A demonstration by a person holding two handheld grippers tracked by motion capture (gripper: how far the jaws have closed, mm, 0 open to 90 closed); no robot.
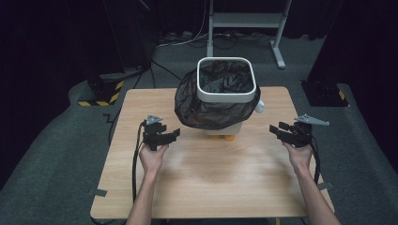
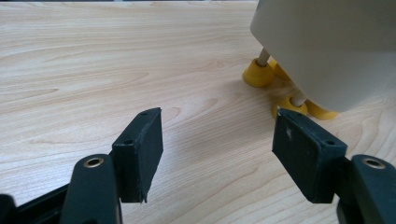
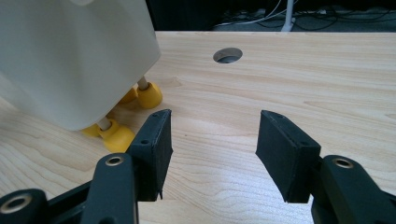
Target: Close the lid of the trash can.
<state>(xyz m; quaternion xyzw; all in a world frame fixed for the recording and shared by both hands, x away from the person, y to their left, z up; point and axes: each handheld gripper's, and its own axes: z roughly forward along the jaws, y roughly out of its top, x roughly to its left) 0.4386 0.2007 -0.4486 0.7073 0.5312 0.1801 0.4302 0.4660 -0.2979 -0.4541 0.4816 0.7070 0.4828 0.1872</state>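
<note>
Both your claws hang open and empty, left claw (image 1: 174,133) and right claw (image 1: 274,129) flanking the white bin (image 1: 227,96) mid-desk, its black bag (image 1: 197,103) draped over the rim. Come in level and pinch the bag's loose edge, not the bin's yellow feet (image 2: 258,74). Pale wooden desk (image 1: 206,178), grey carpet, dark room.

Light wood bench (image 1: 202,187), grain running left to right. White bin (image 1: 227,91) with black bag liner (image 1: 197,105) stands on yellow feet (image 1: 221,137) at far centre; round hole (image 3: 227,55) through bench top
</note>
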